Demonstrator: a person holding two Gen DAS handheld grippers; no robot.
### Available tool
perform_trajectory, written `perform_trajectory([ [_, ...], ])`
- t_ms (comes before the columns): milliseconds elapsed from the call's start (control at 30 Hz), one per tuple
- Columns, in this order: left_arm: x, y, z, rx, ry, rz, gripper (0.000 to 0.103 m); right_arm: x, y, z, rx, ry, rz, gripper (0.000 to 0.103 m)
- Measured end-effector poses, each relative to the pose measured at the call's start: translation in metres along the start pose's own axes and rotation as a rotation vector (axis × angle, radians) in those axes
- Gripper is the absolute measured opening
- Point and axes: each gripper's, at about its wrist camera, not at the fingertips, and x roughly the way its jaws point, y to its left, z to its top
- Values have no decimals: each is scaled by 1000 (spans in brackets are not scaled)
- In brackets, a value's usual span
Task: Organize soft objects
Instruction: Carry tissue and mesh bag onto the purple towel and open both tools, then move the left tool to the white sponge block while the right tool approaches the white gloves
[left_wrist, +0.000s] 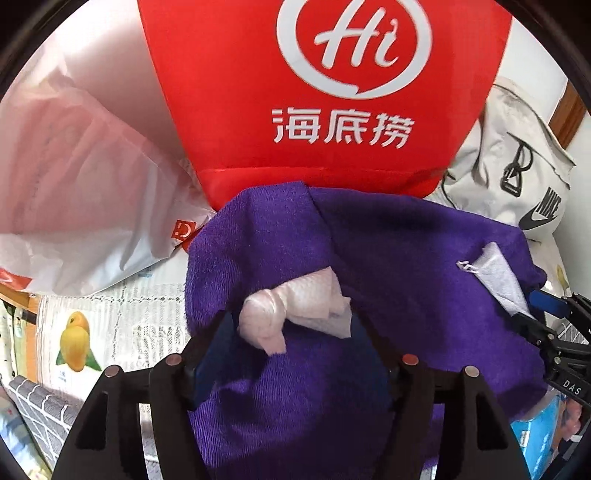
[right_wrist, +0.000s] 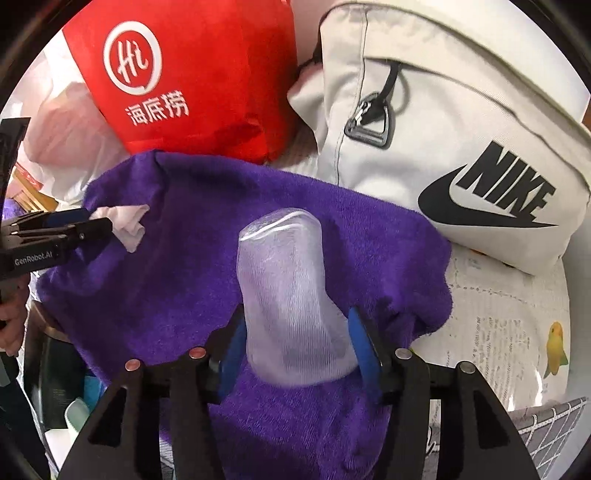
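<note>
A purple towel (left_wrist: 388, 251) is stretched between both grippers, above the table; it also shows in the right wrist view (right_wrist: 177, 258). My left gripper (left_wrist: 291, 332) is shut on the towel's near edge together with a crumpled pale pink tissue (left_wrist: 295, 306). My right gripper (right_wrist: 295, 343) is shut on the towel's other edge together with a translucent white mesh pouch (right_wrist: 284, 288). The pouch (left_wrist: 498, 277) and the right gripper (left_wrist: 546, 325) show at the right of the left wrist view. The left gripper (right_wrist: 88, 225) and the tissue (right_wrist: 127, 221) show at the left of the right wrist view.
A red "Hi" bag (left_wrist: 314, 92) stands just behind the towel. A white Nike bag (right_wrist: 461, 129) lies at the right, a white plastic bag (left_wrist: 74, 184) at the left. The tablecloth (left_wrist: 110, 332) is printed with fruit. A blue pack (left_wrist: 543, 432) lies below the towel.
</note>
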Motion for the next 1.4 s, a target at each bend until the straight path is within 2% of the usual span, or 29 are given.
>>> perform_trajectory([
  [267, -39, 2, -13, 6, -27, 28, 65, -32, 8, -17, -3, -25, 6, 55],
  [600, -99, 14, -52, 4, -82, 44, 65, -86, 14, -68, 36, -62, 13, 55],
  [1000, -160, 20, -135, -19, -136, 22, 65, -141, 39, -138, 43, -109, 31, 55],
  [1267, -170, 19, -193, -34, -127, -15, 65, -157, 58, -182, 30, -112, 41, 55],
  [1400, -163, 11, -221, -28, -110, -77, 68, -162, 64, -201, 28, -123, 43, 55],
])
